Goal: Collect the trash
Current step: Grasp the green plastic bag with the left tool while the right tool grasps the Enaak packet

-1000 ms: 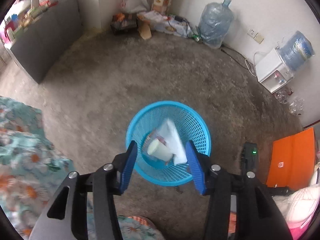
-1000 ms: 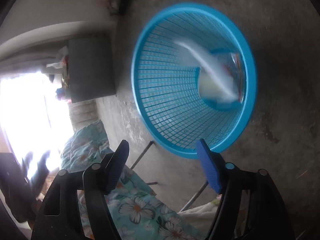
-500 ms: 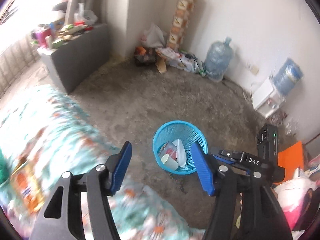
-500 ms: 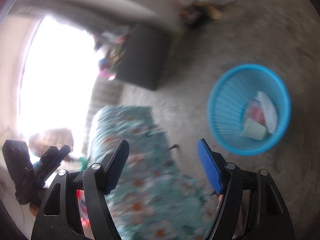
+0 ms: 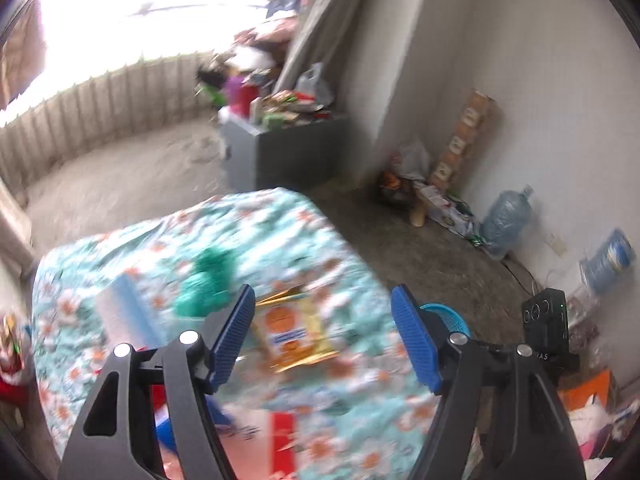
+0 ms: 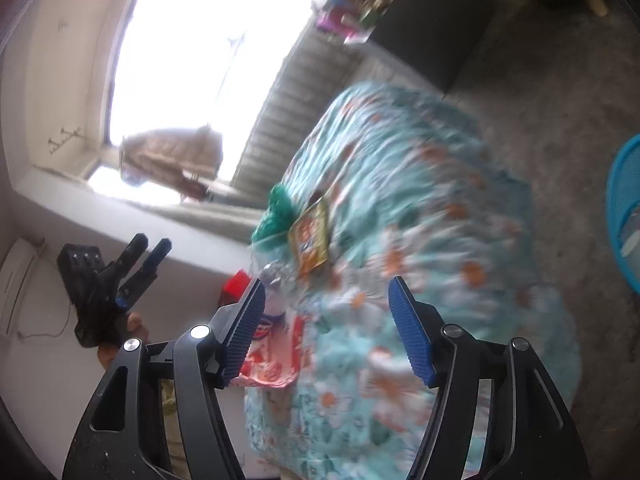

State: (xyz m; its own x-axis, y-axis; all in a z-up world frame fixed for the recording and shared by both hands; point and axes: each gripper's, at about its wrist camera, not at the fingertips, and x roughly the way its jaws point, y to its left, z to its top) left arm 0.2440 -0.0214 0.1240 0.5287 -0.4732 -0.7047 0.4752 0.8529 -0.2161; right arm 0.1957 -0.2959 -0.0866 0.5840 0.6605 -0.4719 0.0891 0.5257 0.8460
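Observation:
Both views are blurred by motion. My left gripper (image 5: 323, 336) is open and empty above a table with a floral teal cloth (image 5: 328, 240). On the cloth lie an orange-yellow snack packet (image 5: 294, 330), a crumpled green bag (image 5: 208, 280), a white-blue pack (image 5: 126, 314) and a red-white wrapper (image 5: 282, 436). The blue basket (image 5: 448, 316) peeks out behind the right finger. My right gripper (image 6: 326, 328) is open and empty over the same cloth (image 6: 420, 200); the snack packet (image 6: 310, 240), the green bag (image 6: 276, 212), a red-white wrapper (image 6: 272, 356) and the basket rim (image 6: 618, 208) show there.
A grey cabinet (image 5: 288, 152) piled with clutter stands beyond the table. Water jugs (image 5: 506, 220), boxes and a dispenser line the right wall. The left gripper and hand show at the left of the right wrist view (image 6: 116, 280). A bright window fills the background.
Both grippers have swung away from the blue basket and up over the cloth-covered table. The basket has slid to the edge of both views. Both stay open and empty.

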